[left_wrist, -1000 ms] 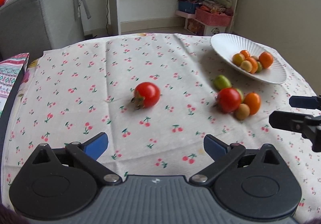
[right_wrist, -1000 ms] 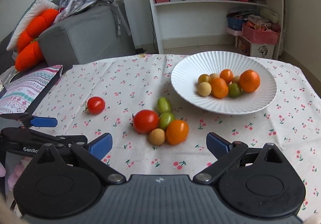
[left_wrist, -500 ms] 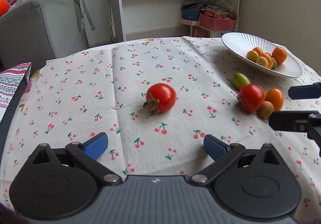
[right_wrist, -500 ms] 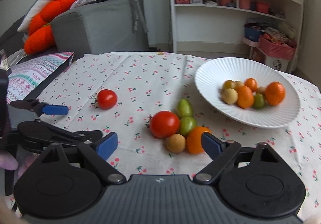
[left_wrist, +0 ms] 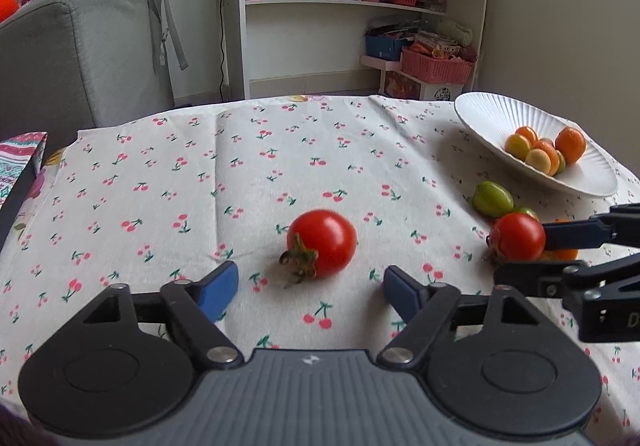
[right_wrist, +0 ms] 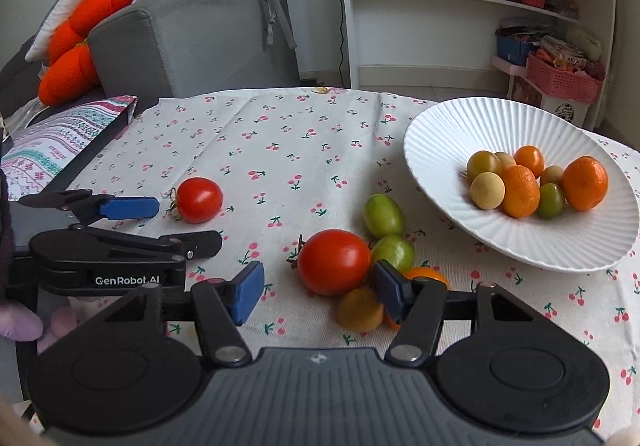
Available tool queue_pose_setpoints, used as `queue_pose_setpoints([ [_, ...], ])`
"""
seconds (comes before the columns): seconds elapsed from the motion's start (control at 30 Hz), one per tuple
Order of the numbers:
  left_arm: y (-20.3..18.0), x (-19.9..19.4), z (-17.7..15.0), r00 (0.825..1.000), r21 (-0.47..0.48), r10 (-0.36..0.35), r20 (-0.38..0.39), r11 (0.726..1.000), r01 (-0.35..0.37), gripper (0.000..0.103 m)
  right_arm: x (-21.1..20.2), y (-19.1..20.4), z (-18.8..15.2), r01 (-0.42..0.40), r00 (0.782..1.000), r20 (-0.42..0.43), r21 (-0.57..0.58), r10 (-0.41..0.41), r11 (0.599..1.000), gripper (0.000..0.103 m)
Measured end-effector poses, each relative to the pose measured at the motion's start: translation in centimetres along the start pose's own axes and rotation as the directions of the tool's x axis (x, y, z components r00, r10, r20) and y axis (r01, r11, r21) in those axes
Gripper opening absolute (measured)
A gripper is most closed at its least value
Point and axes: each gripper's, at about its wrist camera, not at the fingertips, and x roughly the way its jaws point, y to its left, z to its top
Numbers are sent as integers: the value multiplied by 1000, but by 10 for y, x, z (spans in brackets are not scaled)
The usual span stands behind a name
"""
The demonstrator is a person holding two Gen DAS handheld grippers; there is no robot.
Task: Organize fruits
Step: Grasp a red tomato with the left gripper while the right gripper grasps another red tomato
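A red tomato with a green stem (left_wrist: 322, 243) lies on the cherry-print cloth just ahead of my open left gripper (left_wrist: 310, 288); it also shows in the right wrist view (right_wrist: 199, 199). My open right gripper (right_wrist: 320, 292) sits low around a second red tomato (right_wrist: 334, 261) in a cluster with two green fruits (right_wrist: 382, 215), a yellow one (right_wrist: 359, 310) and an orange one (right_wrist: 424, 273). The right finger pad presses into the cluster. A white ribbed plate (right_wrist: 448, 134) holds several orange, yellow and green fruits.
A grey sofa (right_wrist: 192, 42) with orange cushions stands behind the table on the left. A white shelf unit (right_wrist: 476, 6) and pink basket (right_wrist: 562, 80) stand at the back. A patterned cushion (right_wrist: 52, 142) lies by the table's left edge.
Both grippers have moved forward and lower. The left has closed in on the lone tomato; the right has reached the cluster, its fingers now flanking the second tomato.
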Motion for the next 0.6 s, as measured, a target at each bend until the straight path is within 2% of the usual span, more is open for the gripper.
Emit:
queue_pose_setpoints([
  [0.17, -2, 3, 4, 1000, -7, -10, 8, 1000, 10, 57, 5, 3, 2, -1, 1000, 2, 8, 1, 1000, 55],
  [0.33, -1, 5, 6, 1000, -18, -8, 12, 1000, 9, 46, 10, 4, 5, 17, 1000, -7, 20, -17, 1000, 42],
  [0.43, 1, 6, 8, 1000, -31, -5, 14, 1000, 5, 40, 12, 2, 5, 32, 999, -11, 27, -32, 999, 37],
  [0.6, 2, 6, 11, 1000, -37, -22, 15, 999, 23, 27, 10, 3, 5, 33, 999, -11, 22, -33, 999, 37],
])
